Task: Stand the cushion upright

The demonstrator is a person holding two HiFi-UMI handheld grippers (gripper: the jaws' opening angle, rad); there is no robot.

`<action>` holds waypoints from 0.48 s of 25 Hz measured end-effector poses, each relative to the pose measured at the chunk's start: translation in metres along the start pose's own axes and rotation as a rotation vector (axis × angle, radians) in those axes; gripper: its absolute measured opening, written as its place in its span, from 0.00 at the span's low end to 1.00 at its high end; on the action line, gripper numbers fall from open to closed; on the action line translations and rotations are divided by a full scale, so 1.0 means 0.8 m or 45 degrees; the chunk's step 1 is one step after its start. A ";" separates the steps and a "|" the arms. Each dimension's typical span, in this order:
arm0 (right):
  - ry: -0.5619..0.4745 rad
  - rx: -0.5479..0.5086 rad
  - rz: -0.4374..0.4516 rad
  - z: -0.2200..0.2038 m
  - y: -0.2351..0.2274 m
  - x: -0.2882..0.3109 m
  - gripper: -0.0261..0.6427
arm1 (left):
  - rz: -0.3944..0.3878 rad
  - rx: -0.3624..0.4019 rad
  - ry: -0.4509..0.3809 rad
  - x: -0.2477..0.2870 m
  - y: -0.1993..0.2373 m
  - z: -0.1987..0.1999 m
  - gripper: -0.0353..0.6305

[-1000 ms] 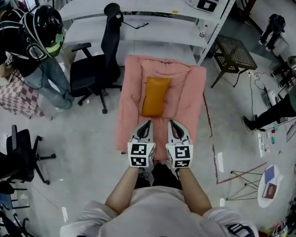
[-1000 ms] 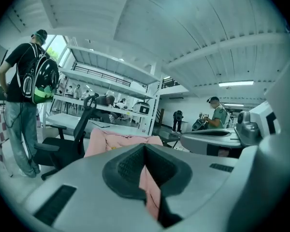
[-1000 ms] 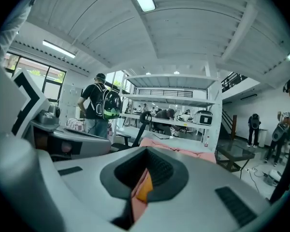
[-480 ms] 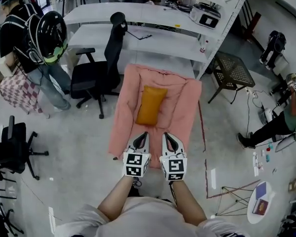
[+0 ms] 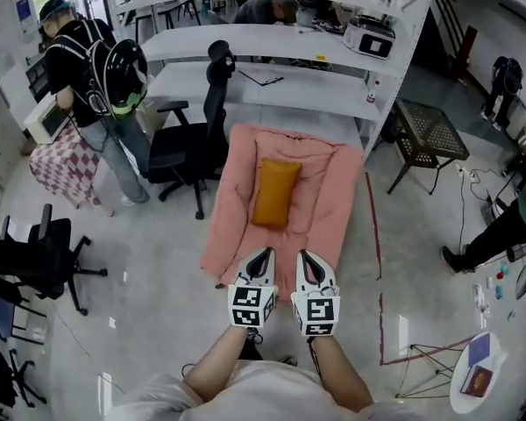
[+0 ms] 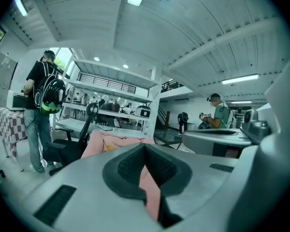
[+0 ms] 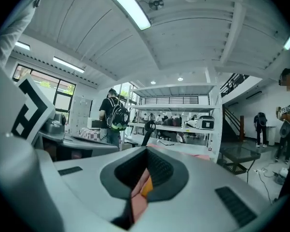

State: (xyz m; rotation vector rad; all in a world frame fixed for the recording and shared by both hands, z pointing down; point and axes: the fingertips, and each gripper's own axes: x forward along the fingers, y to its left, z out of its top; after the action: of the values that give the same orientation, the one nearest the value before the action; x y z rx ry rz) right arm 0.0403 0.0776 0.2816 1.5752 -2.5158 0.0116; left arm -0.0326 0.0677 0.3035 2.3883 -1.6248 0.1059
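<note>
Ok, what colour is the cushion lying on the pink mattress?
Orange-yellow; the cushion shows best in the head view.

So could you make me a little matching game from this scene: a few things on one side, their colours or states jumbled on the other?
Things:
1. cushion
2. mattress
3. chair
4. left gripper

Descriptions:
A. black, standing beside the mattress
B. fingers shut, holding nothing
C. orange, lying flat
D. pink, spread under the cushion

Pairs: 1-C, 2-D, 3-A, 4-B
</note>
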 end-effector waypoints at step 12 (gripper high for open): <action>-0.094 0.045 0.056 -0.003 -0.013 -0.090 0.05 | 0.053 0.091 -0.012 -0.057 -0.083 -0.019 0.07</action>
State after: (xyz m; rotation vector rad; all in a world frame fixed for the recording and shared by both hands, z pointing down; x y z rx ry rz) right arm 0.0807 0.1378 0.2724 1.5613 -2.6202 0.0038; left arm 0.0130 0.1360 0.2980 2.4116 -1.7028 0.1631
